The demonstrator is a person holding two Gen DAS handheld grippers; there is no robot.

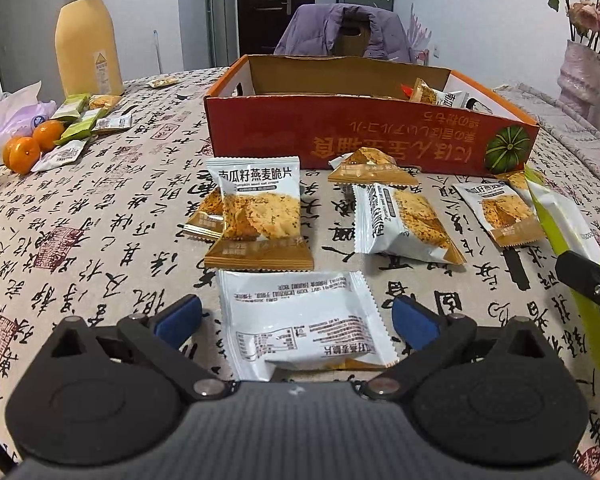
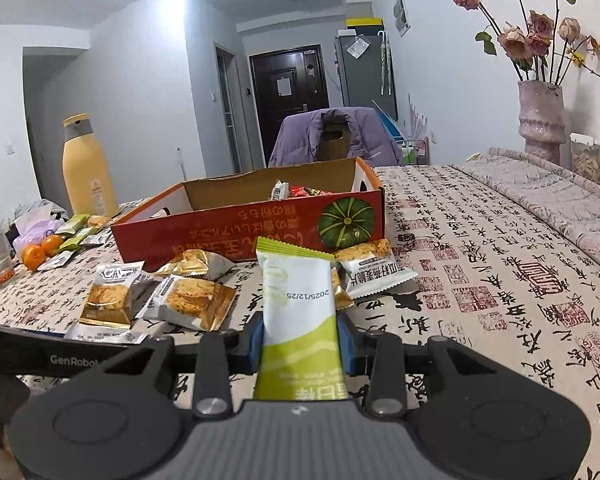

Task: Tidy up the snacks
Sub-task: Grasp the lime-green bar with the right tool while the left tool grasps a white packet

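1. Right claw [image 2: 303, 343] is clamped on a green-and-white bar [image 2: 298, 320], blue pads pressing both its sides; the bar stands upright with its crimped green end up, in front of the box [image 2: 236, 232].
2. Bar's white part carries the date "2025/12/25", printed upside down; the green part has white lettering, too cut off to read.
3. Left claw [image 1: 296, 320] stands wide open, with a face-down white packet [image 1: 300, 316] lying flat between its blue pads [image 1: 178, 320], neither touching it.
4. Just beyond that packet, nearer the box, lies a crisp packet [image 1: 258, 212] printed "南瓜籽燕麦脆片" over a photo of golden oat crisps, with a gold lower band.
5. More such packets lie scattered on the tablecloth [image 1: 100, 220] before the box's front wall.
6. Box is red-orange, with upside-down gold writing and a green pumpkin picture; a few snacks lie inside.
7. Left of the box stand a yellow bottle [image 1: 86, 40], oranges [image 1: 32, 146] and green sachets [image 1: 78, 126].
8. "GenRobot" reads on the left gripper's body, seen from the right wrist.
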